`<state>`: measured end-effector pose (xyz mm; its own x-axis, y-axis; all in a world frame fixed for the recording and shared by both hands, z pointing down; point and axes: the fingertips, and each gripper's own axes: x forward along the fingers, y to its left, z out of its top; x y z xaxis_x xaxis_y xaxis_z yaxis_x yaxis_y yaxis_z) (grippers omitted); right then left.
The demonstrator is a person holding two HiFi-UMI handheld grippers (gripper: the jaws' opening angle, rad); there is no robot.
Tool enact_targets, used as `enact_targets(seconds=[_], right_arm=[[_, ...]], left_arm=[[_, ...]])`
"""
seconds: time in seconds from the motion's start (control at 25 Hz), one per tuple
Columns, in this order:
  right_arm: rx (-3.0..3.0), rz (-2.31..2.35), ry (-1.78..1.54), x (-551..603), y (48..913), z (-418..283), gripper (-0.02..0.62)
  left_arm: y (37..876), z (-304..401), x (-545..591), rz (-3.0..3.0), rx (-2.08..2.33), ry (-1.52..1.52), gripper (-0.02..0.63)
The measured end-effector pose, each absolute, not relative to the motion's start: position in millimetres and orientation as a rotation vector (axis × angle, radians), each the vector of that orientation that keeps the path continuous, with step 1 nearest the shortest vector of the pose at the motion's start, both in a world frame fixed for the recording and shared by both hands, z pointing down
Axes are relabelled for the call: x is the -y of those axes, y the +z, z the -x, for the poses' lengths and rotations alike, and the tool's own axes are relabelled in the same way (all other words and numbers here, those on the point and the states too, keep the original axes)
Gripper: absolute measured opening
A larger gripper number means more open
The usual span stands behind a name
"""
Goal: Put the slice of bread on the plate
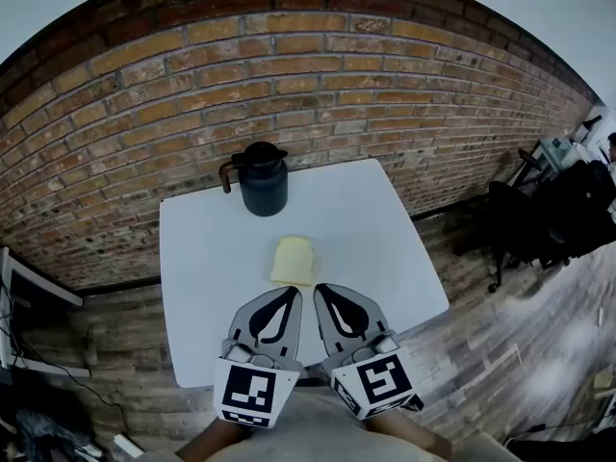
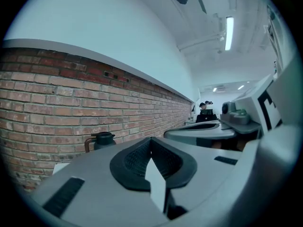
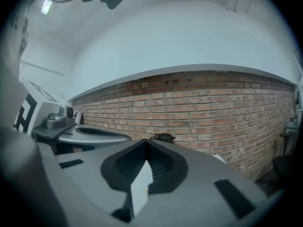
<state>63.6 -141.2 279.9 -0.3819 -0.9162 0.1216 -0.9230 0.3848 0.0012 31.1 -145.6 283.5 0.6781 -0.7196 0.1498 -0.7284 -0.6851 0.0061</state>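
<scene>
On white table (image 1: 202, 287), lidded jug (image 1: 262, 181), bread slice (image 1: 293, 260)

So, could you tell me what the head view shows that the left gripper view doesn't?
Only the head view: the slice of bread, lying flat on the white table just ahead of the gripper tips, and the wooden floor. No plate shows there.
Only the left gripper view: the ceiling strip light.
Both: the brick wall, the dark jug, and the left gripper and right gripper side by side, jaws together.
</scene>
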Motion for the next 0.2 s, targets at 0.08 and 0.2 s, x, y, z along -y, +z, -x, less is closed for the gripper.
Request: enact_targets(seconds=[0.08,0.2], right_arm=[[2.529,-1.675,0.110,141.0,283.3,-64.3,0.006],[2.530,-1.670,0.121,141.9,288.1,-66.9,0.006]], left_arm=[[285.6,-31.9,145.3,-2.804,1.222,0.208,0.009],[289.5,-33.8,145.3,-2.797,1.226,0.212,0.011]])
